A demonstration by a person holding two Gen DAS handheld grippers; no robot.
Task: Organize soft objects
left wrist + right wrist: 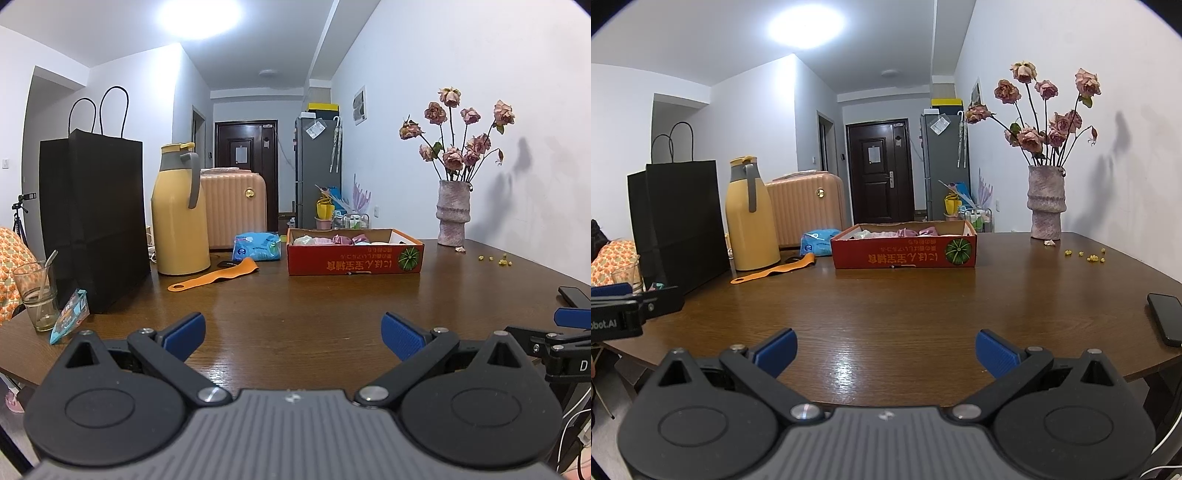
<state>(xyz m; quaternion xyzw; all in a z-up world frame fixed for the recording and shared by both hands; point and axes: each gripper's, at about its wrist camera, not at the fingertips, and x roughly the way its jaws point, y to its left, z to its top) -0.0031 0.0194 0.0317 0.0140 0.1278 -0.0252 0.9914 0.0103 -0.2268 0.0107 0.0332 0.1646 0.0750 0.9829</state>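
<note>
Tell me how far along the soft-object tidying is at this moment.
Done, it seems: several soft pink and pale items already lie in the red cardboard box. In hand: nothing; the left gripper and right gripper are both open and empty above bare table. Possibly left: the blue soft pack and orange strap outside the box, if they count.

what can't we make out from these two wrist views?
- Red box contents: both views, front wall hides all but pink and pale tops.
- Black paper bag interior: opaque sides, both views.
- Phone: cut by the right edge.
- Yellow bits by the vase: too small to identify.
</note>
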